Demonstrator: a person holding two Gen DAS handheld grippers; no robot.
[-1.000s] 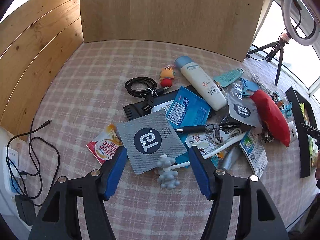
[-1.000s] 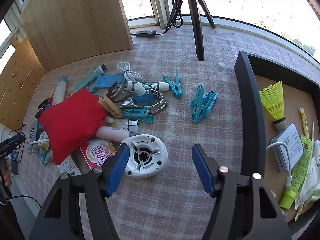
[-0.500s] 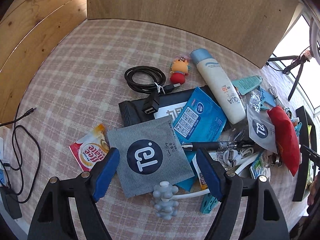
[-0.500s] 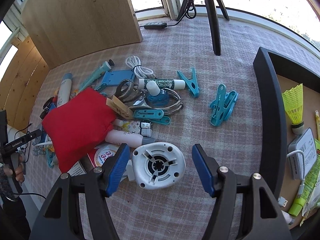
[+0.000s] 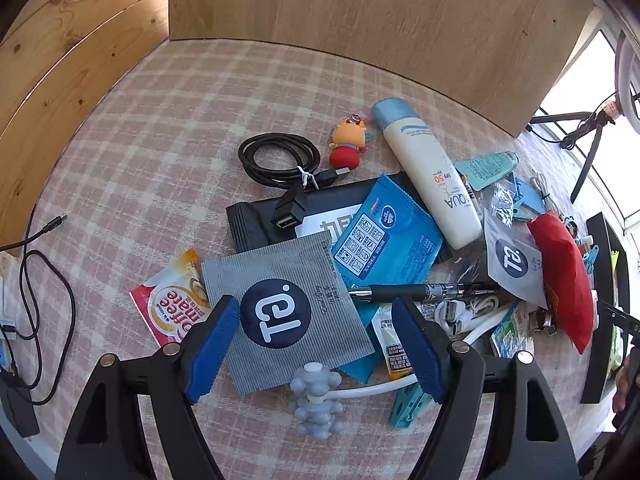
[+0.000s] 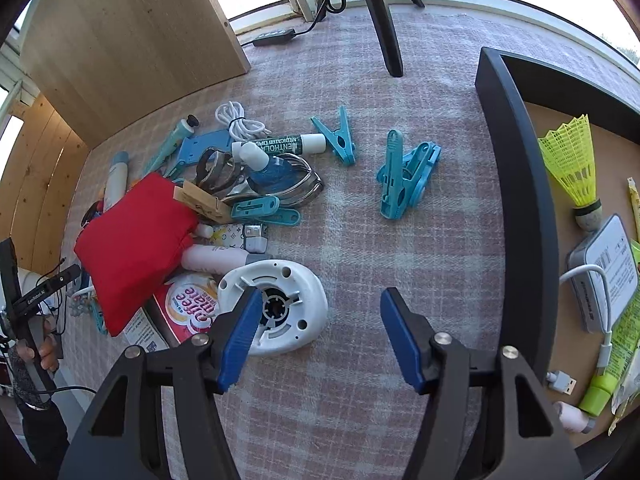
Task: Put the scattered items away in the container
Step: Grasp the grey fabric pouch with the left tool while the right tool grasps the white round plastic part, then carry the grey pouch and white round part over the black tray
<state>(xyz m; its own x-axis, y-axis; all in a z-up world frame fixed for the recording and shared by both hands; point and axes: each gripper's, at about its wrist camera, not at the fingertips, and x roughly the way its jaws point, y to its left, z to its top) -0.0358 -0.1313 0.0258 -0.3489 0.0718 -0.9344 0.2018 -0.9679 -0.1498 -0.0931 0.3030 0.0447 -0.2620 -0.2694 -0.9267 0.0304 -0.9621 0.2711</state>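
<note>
Left gripper (image 5: 314,344) wide, tilted down over grey sachet (image 5: 288,308); right gripper (image 6: 320,332) wide — empty

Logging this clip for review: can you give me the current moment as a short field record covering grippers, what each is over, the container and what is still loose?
left gripper: open, empty, over the grey tea sachet
right gripper: open, empty, beside the white round plastic device
container: black-walled tray, right of the pile
in container: yellow shuttlecock, white power bank
still loose: red pouch, teal clothespins, sunscreen bottle, black pen
surface: checked tablecloth
</note>
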